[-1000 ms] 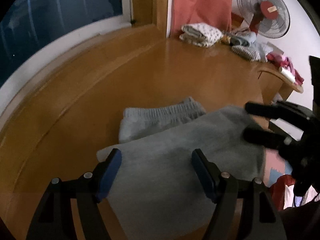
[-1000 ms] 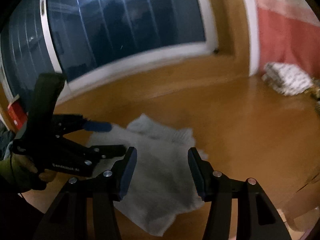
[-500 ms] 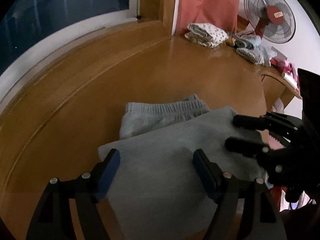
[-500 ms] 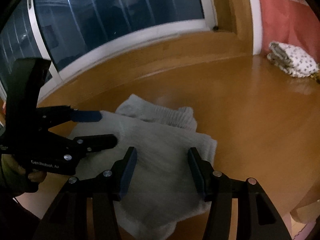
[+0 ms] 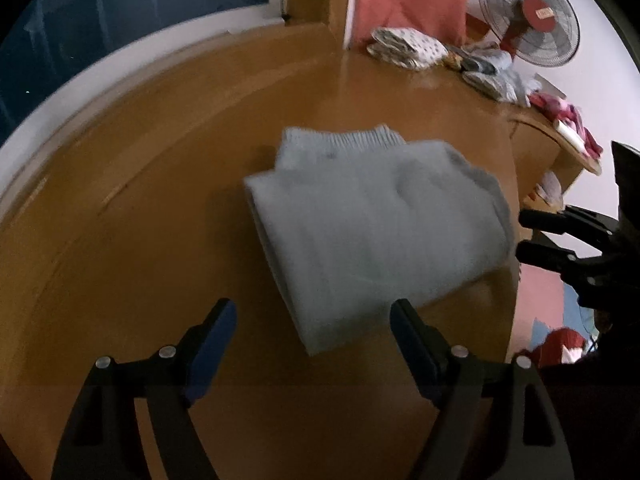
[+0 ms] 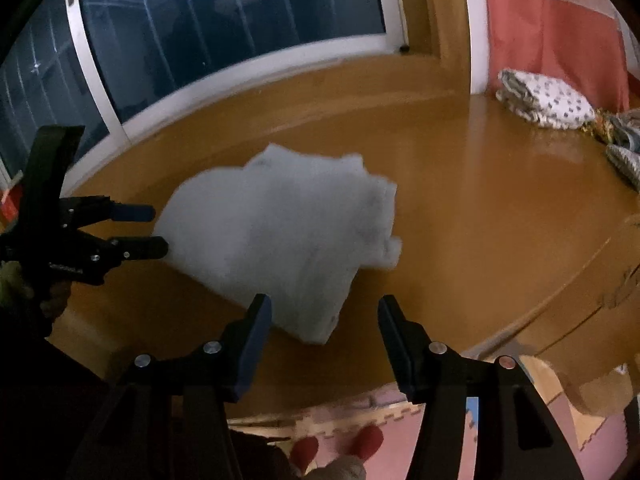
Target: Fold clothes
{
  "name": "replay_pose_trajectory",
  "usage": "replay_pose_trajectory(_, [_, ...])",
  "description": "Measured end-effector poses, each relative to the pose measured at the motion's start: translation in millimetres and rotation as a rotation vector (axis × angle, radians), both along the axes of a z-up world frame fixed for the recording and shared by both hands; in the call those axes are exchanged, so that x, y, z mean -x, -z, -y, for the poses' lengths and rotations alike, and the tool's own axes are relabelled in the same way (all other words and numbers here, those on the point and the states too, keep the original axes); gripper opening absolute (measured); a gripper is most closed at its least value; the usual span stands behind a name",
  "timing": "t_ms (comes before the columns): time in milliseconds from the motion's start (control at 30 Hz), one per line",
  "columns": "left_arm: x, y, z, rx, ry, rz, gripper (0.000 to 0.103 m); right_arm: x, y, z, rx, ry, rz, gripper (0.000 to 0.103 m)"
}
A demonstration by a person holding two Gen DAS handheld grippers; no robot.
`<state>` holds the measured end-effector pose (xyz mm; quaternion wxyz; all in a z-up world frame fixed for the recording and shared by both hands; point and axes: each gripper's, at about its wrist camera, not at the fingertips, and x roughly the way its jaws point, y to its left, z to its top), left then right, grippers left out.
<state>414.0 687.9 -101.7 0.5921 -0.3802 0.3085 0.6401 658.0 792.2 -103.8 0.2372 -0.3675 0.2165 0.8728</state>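
A folded grey garment (image 5: 372,232) lies on the wooden tabletop (image 5: 160,208), ahead of both grippers and touching neither. Its long axis runs from the ribbed waistband at the far end toward the near edge. The left gripper (image 5: 312,344) is opening with nothing between its jaws; the right gripper (image 6: 324,336) stands parted and empty over the near corner, seemingly the closer, though blur softens the edges. No containers appear; other folded clothes (image 6: 544,98) sit well apart.
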Motion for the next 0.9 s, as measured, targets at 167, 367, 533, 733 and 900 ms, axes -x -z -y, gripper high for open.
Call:
replay_pose_trajectory(167, [-3.3,16.9,3.4,0.018,0.021,0.015,0.078,17.3,8.4,10.3,-0.017,-0.015,0.040,0.055])
replay_pose_trajectory(367, [-5.8,29.3,-0.9,-0.008,0.031,0.022,0.078,26.6,17.4,11.4,-0.038,0.018,0.056,0.055])
replay_pose_trajectory(533, [-2.2,32.7,-0.1,-0.038,0.036,0.018,0.078,32.2,23.1,11.9,-0.060,0.018,0.055,0.055])
replay_pose_trajectory(733, [-5.2,31.5,2.1,-0.064,0.073,0.001,0.072,35.3,24.6,19.2,-0.072,0.018,0.053,0.053])
replay_pose_trajectory(900, [-12.0,21.4,5.7,-0.081,0.096,-0.035,0.066,33.2,19.7,23.4,-0.082,0.012,0.028,0.042])
